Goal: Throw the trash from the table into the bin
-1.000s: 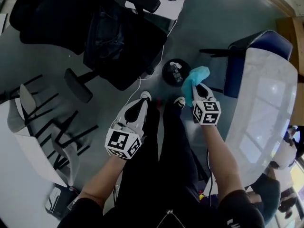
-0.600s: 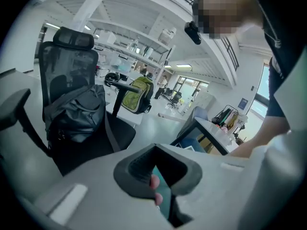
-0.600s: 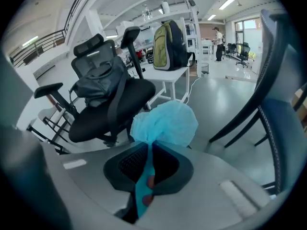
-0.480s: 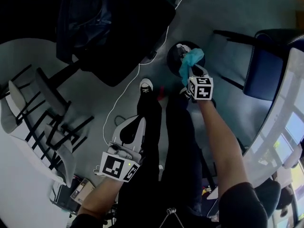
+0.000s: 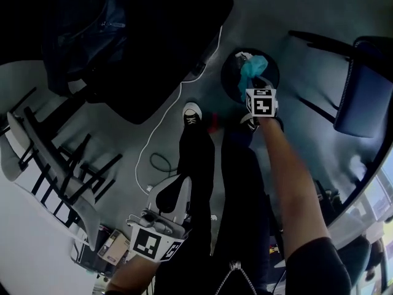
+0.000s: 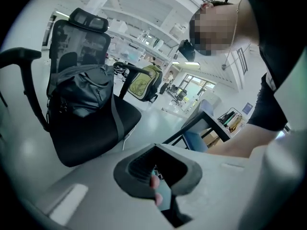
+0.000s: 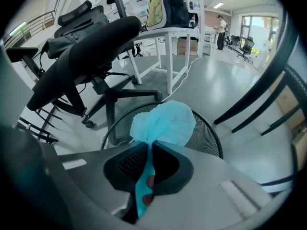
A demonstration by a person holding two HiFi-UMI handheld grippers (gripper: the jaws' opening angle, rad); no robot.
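Observation:
A crumpled light-blue piece of trash (image 7: 163, 122) sticks out of my right gripper (image 7: 148, 151), which is shut on its lower end. It hangs right above the round black mesh bin (image 7: 208, 134) standing on the floor. In the head view the right gripper (image 5: 255, 86) reaches out over the bin (image 5: 230, 74), with the blue trash (image 5: 252, 68) inside the rim's outline. My left gripper (image 5: 183, 182) hangs low beside the person's left leg, far from the bin. Its jaws meet in the left gripper view (image 6: 156, 174) with nothing between them.
A black office chair carrying a dark backpack (image 5: 123, 42) stands left of the bin. A blue chair (image 5: 365, 85) is on the right. A white cable (image 5: 166, 128) runs across the grey floor. The person's shoes (image 5: 192, 112) stand just short of the bin. A white table's edge (image 5: 24, 226) lies at the left.
The right gripper carried the blue trash forward from beside the bin to directly over it. The left gripper dropped back and down along the leg.

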